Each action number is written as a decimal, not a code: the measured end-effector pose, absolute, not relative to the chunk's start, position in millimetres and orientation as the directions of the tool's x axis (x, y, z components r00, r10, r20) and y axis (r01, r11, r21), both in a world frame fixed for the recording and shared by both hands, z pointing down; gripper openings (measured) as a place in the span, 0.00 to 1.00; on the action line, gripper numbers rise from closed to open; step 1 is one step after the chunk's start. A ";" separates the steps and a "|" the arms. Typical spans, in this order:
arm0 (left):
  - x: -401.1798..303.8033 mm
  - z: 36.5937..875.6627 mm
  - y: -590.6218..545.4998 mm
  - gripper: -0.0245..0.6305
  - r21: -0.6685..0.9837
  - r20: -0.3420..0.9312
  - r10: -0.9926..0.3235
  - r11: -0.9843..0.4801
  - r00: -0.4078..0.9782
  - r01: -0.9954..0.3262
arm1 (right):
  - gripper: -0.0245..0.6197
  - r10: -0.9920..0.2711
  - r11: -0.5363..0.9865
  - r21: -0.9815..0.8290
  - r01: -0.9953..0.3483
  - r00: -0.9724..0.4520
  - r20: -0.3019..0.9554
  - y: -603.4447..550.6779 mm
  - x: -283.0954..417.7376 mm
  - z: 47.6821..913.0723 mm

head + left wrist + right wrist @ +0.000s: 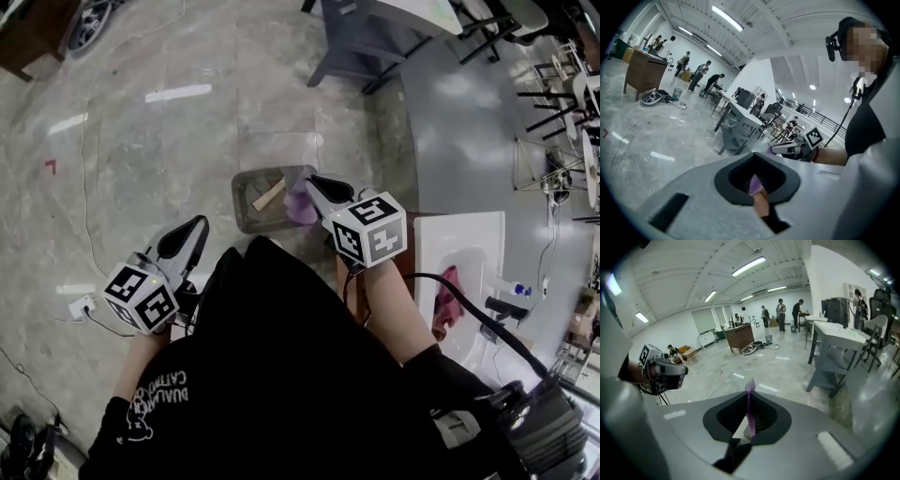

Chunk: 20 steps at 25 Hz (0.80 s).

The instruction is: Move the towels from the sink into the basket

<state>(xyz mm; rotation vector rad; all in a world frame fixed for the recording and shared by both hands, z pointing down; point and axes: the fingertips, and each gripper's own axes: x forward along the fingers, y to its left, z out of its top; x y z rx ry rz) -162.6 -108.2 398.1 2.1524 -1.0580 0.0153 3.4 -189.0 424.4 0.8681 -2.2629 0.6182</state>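
Your right tongs [317,184] are clamped on a purple towel [302,208] at the right end of the basket [244,204] on the floor [169,150]; your left tongs [195,227] are together, left of the basket; a pink towel [446,298] lies in the sink [469,236].
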 end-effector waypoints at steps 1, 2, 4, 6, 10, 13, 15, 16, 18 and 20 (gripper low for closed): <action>-153.8 405.8 -109.2 0.04 0.599 0.326 -0.677 -0.392 0.660 -0.698 | 0.08 -0.393 0.672 -0.225 -0.706 -0.597 0.699 -189.7 6.1 436.1; -145.5 413.3 -110.0 0.04 0.597 0.344 -0.673 -0.382 0.655 -0.705 | 0.08 -0.371 0.670 -0.253 -0.698 -0.609 0.701 -190.6 9.5 447.4; -131.6 426.8 -110.8 0.04 0.594 0.377 -0.669 -0.355 0.640 -0.721 | 0.08 -0.333 0.663 -0.303 -0.685 -0.632 0.700 -192.3 16.7 467.8; -122.8 438.4 -113.4 0.04 0.593 0.406 -0.669 -0.326 0.623 -0.736 | 0.08 -0.298 0.659 -0.352 -0.665 -0.660 0.689 -195.4 20.2 485.3; -107.6 469.0 -128.8 0.04 0.597 0.442 -0.666 -0.281 0.600 -0.752 | 0.08 -0.229 0.660 -0.432 -0.614 -0.712 0.663 -208.6 26.4 526.5; -101.4 490.0 -132.5 0.04 0.600 0.467 -0.672 -0.236 0.574 -0.764 | 0.08 -0.186 0.627 -0.487 -0.608 -0.724 0.664 -211.0 34.3 563.4; -101.3 500.6 -132.5 0.04 0.601 0.486 -0.679 -0.198 0.550 -0.775 | 0.08 -0.163 0.601 -0.507 -0.617 -0.716 0.679 -209.6 40.3 588.0; -101.4 505.6 -131.7 0.04 0.600 0.496 -0.680 -0.181 0.540 -0.779 | 0.08 -0.153 0.593 -0.511 -0.622 -0.710 0.687 -208.6 43.1 599.3; -100.1 516.6 -129.0 0.04 0.602 0.516 -0.677 -0.151 0.526 -0.785 | 0.08 -0.136 0.581 -0.511 -0.634 -0.694 0.707 -207.5 48.9 621.0; -96.3 530.2 -126.2 0.04 0.606 0.540 -0.661 -0.125 0.521 -0.786 | 0.08 -0.125 0.569 -0.507 -0.648 -0.677 0.725 -210.3 55.7 643.0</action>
